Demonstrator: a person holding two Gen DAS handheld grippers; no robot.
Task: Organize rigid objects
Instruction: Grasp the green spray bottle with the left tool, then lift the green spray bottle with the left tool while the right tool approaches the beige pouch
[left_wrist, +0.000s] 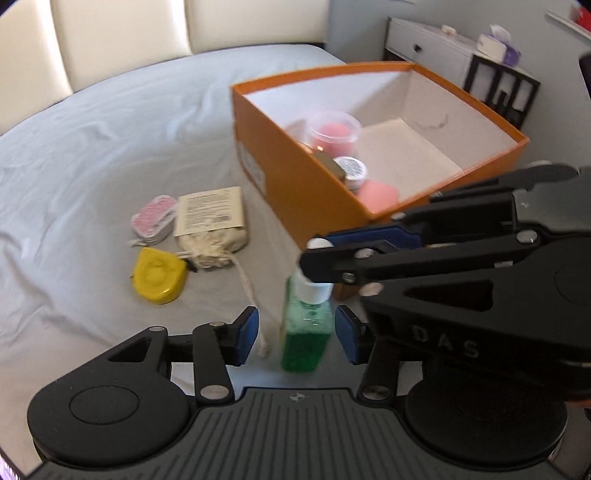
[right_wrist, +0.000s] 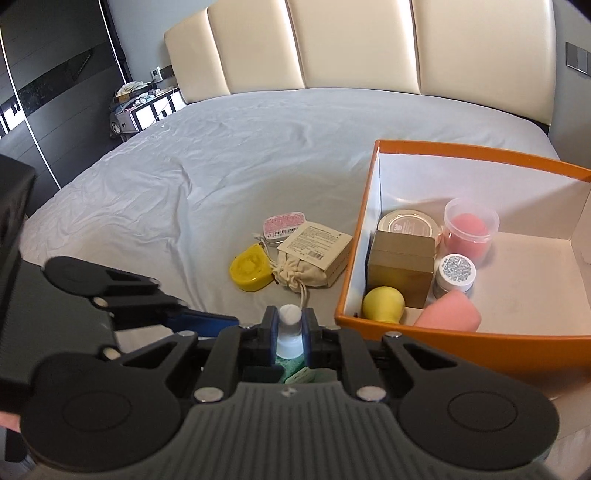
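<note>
Your right tongs (right_wrist: 290, 334) are pinching the bottle (left_wrist: 304, 332) by its white cap (right_wrist: 289, 326); left tongs (left_wrist: 295, 334) are waiting wide open around it. It's likely smooth, heavy with liquid; grip the body.

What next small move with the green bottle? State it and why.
Probably lift the bottle with the right tongs, shut on its white cap, and carry it toward the orange box. The left tongs stand open, clear of its sides.
</note>
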